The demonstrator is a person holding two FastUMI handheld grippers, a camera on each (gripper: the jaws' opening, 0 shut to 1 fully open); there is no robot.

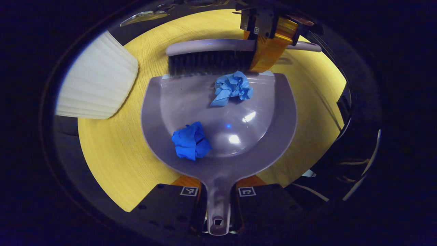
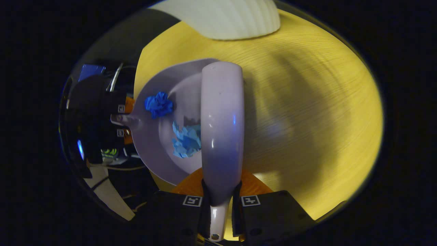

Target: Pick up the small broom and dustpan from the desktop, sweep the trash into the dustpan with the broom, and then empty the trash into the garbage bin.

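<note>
Left hand-held gripper (image 1: 218, 201) is clamped on the handle of the dustpan (image 1: 273, 136), both fingers pressing on it, with the pan lying flat on the yellow worktop (image 1: 109, 150). 2 bits of trash sit inside the pan: a dark blue paper wad (image 1: 190, 140) near the handle end and a lighter blue paper wad (image 1: 232, 87) right at the open lip. The small broom (image 1: 208, 46) sits across that lip, bristles touching or just beside the lighter wad. In the right gripper view, the right hand-held gripper (image 2: 220, 201) is squeezed onto the broom's handle, and the broom's back runs up the middle, with the pan just left of it. White ribbed garbage bin (image 1: 99, 85) stands on the worktop, near the pan, off to its left in the left gripper view
</note>
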